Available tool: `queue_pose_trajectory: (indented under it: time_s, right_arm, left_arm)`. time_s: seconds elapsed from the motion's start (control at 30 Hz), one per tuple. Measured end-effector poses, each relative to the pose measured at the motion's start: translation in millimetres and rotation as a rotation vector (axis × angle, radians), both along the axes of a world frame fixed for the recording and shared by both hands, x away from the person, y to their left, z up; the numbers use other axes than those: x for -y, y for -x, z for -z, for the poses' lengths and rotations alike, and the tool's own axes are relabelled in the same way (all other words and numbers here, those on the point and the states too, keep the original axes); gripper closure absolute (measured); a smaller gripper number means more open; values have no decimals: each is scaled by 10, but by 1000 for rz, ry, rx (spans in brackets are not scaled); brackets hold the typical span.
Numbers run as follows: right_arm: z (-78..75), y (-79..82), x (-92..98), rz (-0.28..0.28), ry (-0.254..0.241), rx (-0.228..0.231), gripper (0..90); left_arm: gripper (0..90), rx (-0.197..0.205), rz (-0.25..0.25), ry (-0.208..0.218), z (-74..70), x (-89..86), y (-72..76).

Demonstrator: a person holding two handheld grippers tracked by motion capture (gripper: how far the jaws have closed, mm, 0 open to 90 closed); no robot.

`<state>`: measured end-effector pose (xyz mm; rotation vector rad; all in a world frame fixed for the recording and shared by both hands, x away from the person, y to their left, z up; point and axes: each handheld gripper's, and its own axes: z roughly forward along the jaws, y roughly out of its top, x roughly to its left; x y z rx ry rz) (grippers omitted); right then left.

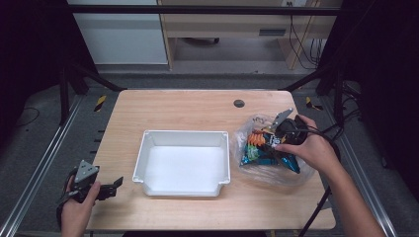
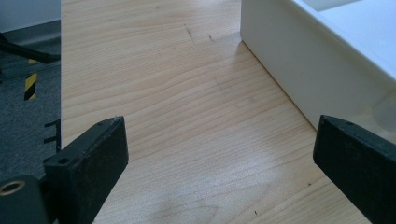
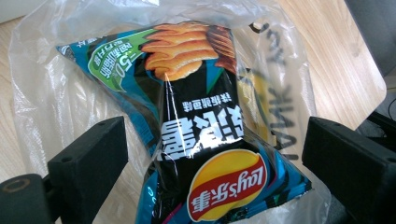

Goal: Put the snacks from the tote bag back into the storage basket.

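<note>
High view: a wooden table (image 1: 188, 106) carries a white plastic bin (image 1: 184, 163) near its middle, and to the right of the bin lies a clear plastic bag (image 1: 276, 170) with a chip packet (image 1: 257, 150) inside it; the right gripper (image 1: 282, 129) sits over that bag, held in the person's right hand (image 1: 309, 148), while the left gripper (image 1: 106, 188) waits at the near left corner of the table, well apart from the bag and just left of the bin.

The right gripper view looks down on the chip packet (image 3: 201, 140), blue and black with a red and yellow logo, lying under the film of the clear plastic bag (image 3: 56, 93); the two black jaws stand wide apart on either side of the packet and close on nothing, so this gripper is released. The left gripper view shows bare table (image 2: 177, 102) between its own spread jaws, with the white wall of the bin (image 2: 299, 70) at the right; that gripper too is released and grips nothing.

As a judgement, the work is at its beginning; the bin holds nothing, the packet is inside its bag on the right side of the table, and no grasp is made. What is left seems to be taking hold of the packet or the film, freeing it from the bag, and carrying it leftward into the bin; the slack, glossy film may slip or bunch between the jaws.
</note>
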<state>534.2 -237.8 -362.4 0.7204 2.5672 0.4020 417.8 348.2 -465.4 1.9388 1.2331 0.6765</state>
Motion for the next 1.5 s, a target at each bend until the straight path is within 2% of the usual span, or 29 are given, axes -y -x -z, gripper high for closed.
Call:
queue_pose_trajectory:
  time_s: [0.53,0.87,1.13,1.37,1.5]
  right_arm:
    - [26,-36,-102,-37,14,-5,71]
    - [98,-85,-189,-55,24,-21,73]
    - [97,-98,-197,-57,9,-26,77]
    - [136,-146,-178,-58,13,-41,77]
    - [187,-184,-185,-56,25,-66,77]
  left_arm:
    - [30,-2,-4,-2,3,-1,-1]
    - [30,-3,-10,0,5,-9,1]
    - [30,-5,-11,0,8,-8,1]
    - [30,-8,-7,-5,4,-14,4]
    - [30,-7,-5,-8,4,-13,2]
